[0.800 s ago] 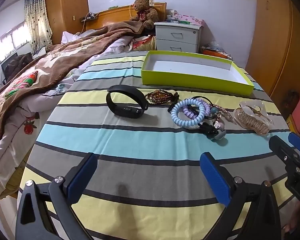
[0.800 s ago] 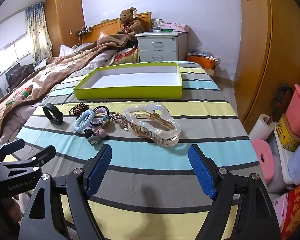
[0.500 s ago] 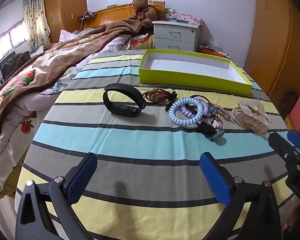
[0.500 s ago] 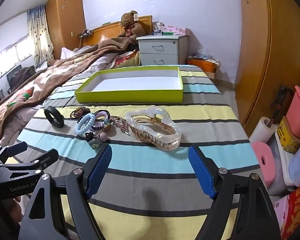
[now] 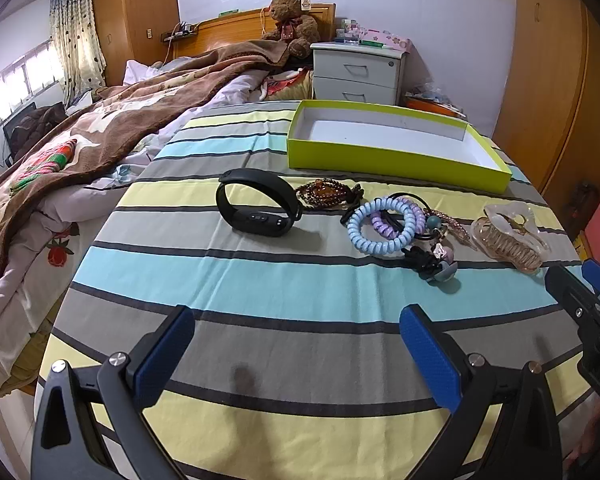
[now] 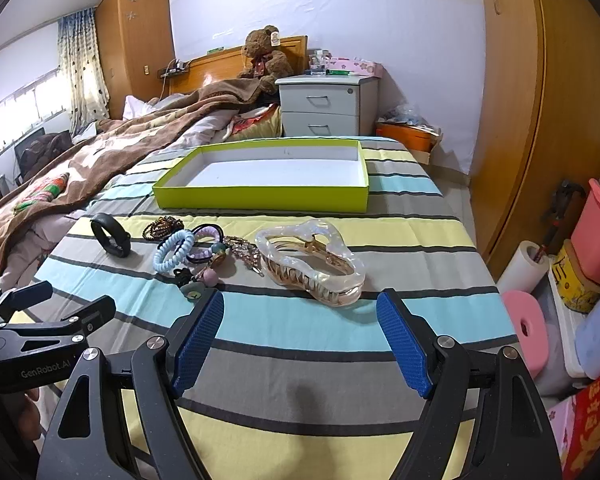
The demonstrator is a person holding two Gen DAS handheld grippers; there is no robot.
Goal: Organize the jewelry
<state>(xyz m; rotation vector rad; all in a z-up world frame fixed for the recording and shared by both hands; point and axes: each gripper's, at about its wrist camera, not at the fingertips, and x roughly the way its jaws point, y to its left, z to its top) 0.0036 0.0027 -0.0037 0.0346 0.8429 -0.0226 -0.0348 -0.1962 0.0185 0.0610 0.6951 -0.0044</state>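
On the striped tablecloth a row of pieces lies before a lime-green empty box [image 5: 392,160] [image 6: 260,196]. From left: a black wristband [image 5: 256,208] [image 6: 110,234], a brown bead bracelet [image 5: 324,192] [image 6: 162,226], a pale blue coil hair tie [image 5: 380,226] [image 6: 172,250] among purple and black ties, a sparkly clip [image 6: 246,254], and a large pearly claw clip [image 5: 510,238] [image 6: 312,260]. My left gripper [image 5: 296,354] hangs open over the near cloth, short of the wristband. My right gripper [image 6: 300,340] is open just short of the claw clip. Both hold nothing.
The table [image 5: 260,280] ends close on the left beside a bed with a brown blanket [image 5: 100,128]. A white nightstand [image 6: 326,104] stands behind the box. Wooden wardrobe doors [image 6: 512,100], a pink tub [image 6: 594,232] and paper rolls [image 6: 530,320] sit to the right.
Both views have tipped and crept slightly nearer the table; the jewelry sits a little lower in each frame. Nothing on the table has moved and both grippers stay open.
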